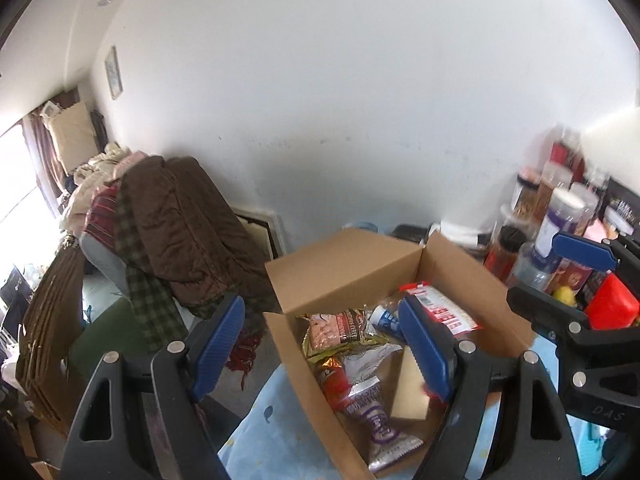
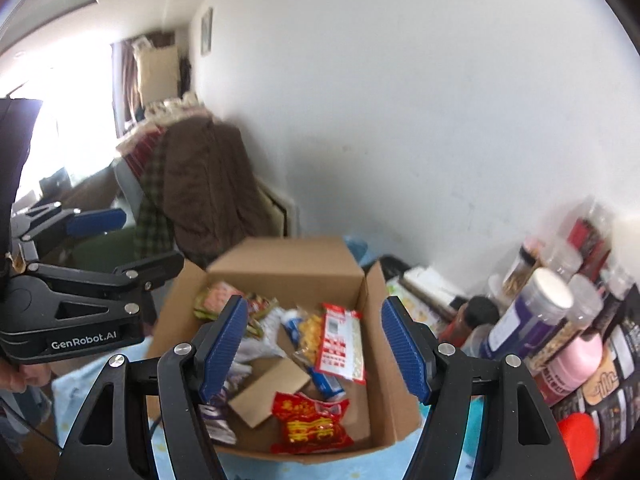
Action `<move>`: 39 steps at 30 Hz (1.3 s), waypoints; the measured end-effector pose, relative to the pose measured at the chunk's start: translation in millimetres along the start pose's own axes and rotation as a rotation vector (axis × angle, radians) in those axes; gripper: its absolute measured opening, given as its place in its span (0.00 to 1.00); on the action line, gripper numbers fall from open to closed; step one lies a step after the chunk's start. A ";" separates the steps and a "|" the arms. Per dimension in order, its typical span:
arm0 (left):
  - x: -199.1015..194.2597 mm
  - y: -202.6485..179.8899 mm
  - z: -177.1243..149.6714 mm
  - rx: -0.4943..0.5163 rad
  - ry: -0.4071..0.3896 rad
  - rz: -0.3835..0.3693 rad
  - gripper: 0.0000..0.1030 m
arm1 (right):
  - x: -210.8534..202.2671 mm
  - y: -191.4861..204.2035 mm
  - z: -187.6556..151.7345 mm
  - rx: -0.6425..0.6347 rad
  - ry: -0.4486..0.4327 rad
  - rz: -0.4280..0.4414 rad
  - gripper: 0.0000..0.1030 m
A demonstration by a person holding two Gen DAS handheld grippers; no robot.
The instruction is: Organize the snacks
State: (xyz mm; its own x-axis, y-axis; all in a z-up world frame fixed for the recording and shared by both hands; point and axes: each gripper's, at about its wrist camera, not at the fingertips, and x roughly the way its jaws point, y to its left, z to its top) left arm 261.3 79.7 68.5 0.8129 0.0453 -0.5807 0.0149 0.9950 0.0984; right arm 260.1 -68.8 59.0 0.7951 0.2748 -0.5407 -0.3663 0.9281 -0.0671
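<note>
An open cardboard box (image 1: 344,264) (image 2: 288,264) sits on a light blue tablecloth and holds several snack packets. Among them are a red-and-white packet (image 2: 340,344) (image 1: 440,308), a red-and-yellow bag (image 2: 312,424) and a silver-and-purple pouch (image 1: 376,428). My left gripper (image 1: 324,340) hovers open above the box's left edge with nothing between its blue pads. My right gripper (image 2: 312,344) hovers open over the box's middle, also with nothing between its pads. Each gripper shows in the other's view: the right gripper (image 1: 560,276) at the right edge, the left gripper (image 2: 116,248) at the left edge.
Jars, bottles and tubs (image 2: 552,312) (image 1: 560,216) crowd the table to the right of the box, with a red object (image 1: 612,304) in front. A chair piled with brown and checked clothes (image 1: 172,232) stands to the left, against the white wall.
</note>
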 end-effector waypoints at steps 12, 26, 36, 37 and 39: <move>-99.8 3.2 -23.0 -0.034 -0.121 -0.018 0.77 | -98.6 19.8 -13.4 0.006 -0.158 0.012 0.77; -170.3 -9.3 -96.8 -0.106 -0.145 -0.026 0.90 | -172.6 29.4 -82.9 0.038 -0.201 -0.002 0.90; -178.6 -32.0 -138.9 -0.120 -0.096 -0.020 0.90 | -184.9 34.8 -129.8 0.010 -0.178 -0.005 0.91; -179.1 -33.2 -142.6 -0.124 -0.095 -0.014 0.90 | -185.4 34.9 -132.8 0.008 -0.177 -0.008 0.91; -179.1 -34.6 -146.6 -0.131 -0.088 -0.022 0.90 | -185.9 35.4 -138.2 0.006 -0.181 -0.018 0.91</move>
State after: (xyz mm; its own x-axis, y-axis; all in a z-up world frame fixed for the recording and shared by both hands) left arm 29.9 50.2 50.7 0.8609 0.0213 -0.5083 -0.0383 0.9990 -0.0230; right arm 32.5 -121.8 41.3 0.8755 0.2987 -0.3799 -0.3490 0.9345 -0.0695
